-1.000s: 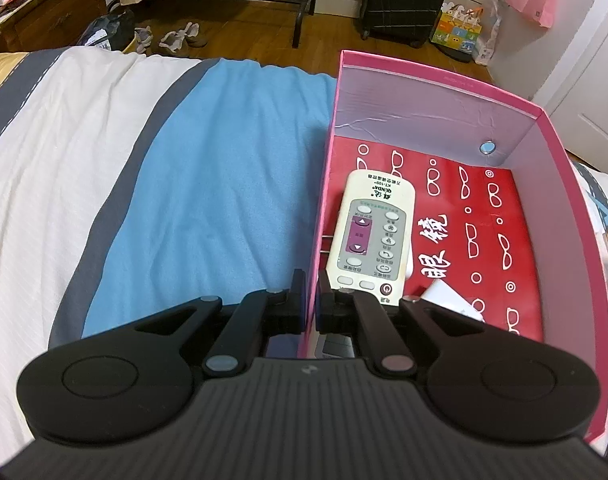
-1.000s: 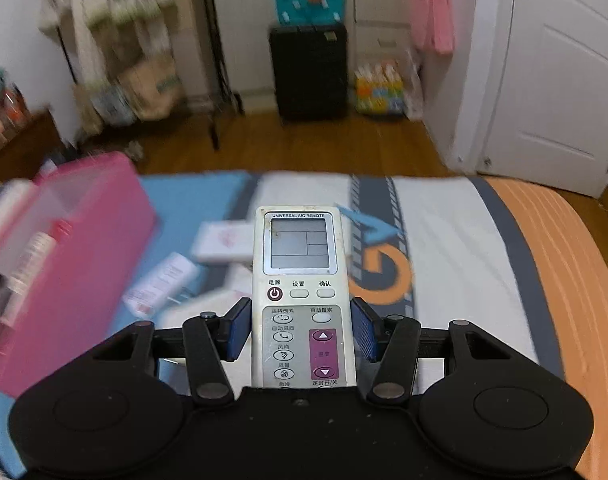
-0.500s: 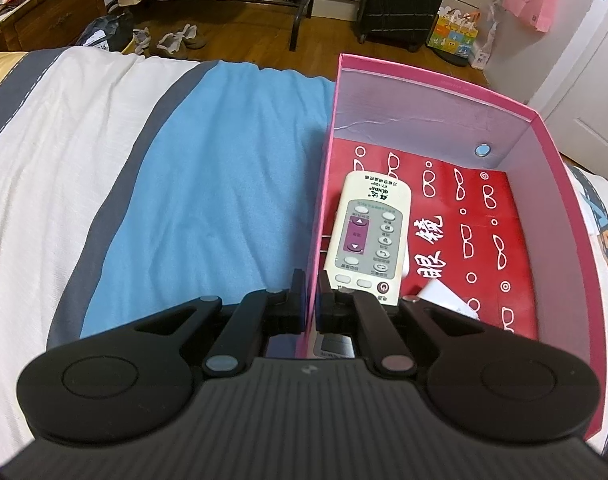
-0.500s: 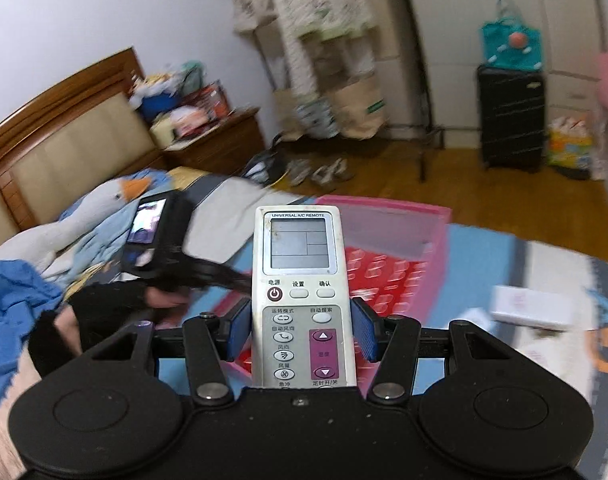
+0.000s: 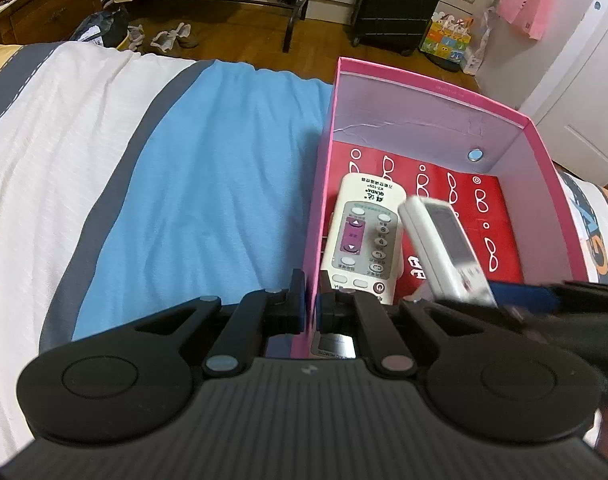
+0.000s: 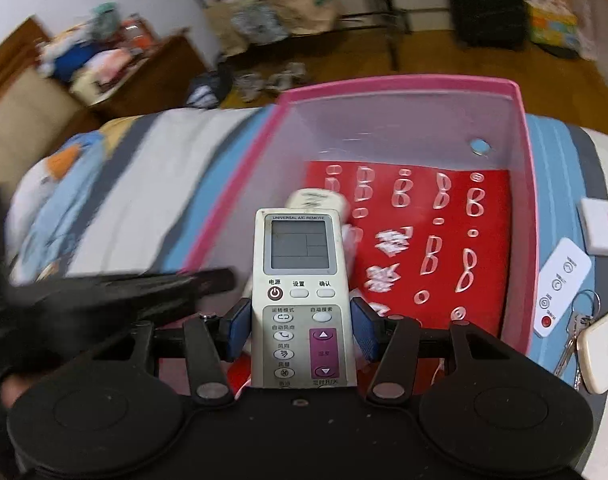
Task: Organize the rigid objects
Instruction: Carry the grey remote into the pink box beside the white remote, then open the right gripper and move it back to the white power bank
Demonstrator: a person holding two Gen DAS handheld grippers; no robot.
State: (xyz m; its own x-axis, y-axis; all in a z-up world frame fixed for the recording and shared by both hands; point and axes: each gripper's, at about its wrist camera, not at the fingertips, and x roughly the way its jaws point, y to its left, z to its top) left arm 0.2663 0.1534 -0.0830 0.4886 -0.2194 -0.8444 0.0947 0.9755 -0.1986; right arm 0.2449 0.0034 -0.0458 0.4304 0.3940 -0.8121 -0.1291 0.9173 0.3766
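Gripper: the right gripper (image 6: 299, 334) squeezes a white remote (image 6: 299, 292) by its sides, screen end pointing away.
Box: a pink box (image 6: 524, 208) with a red floor sits on the bed (image 6: 151, 184), under the remote.
Beside box: keys (image 6: 576, 330) and a small white remote (image 6: 560, 288).
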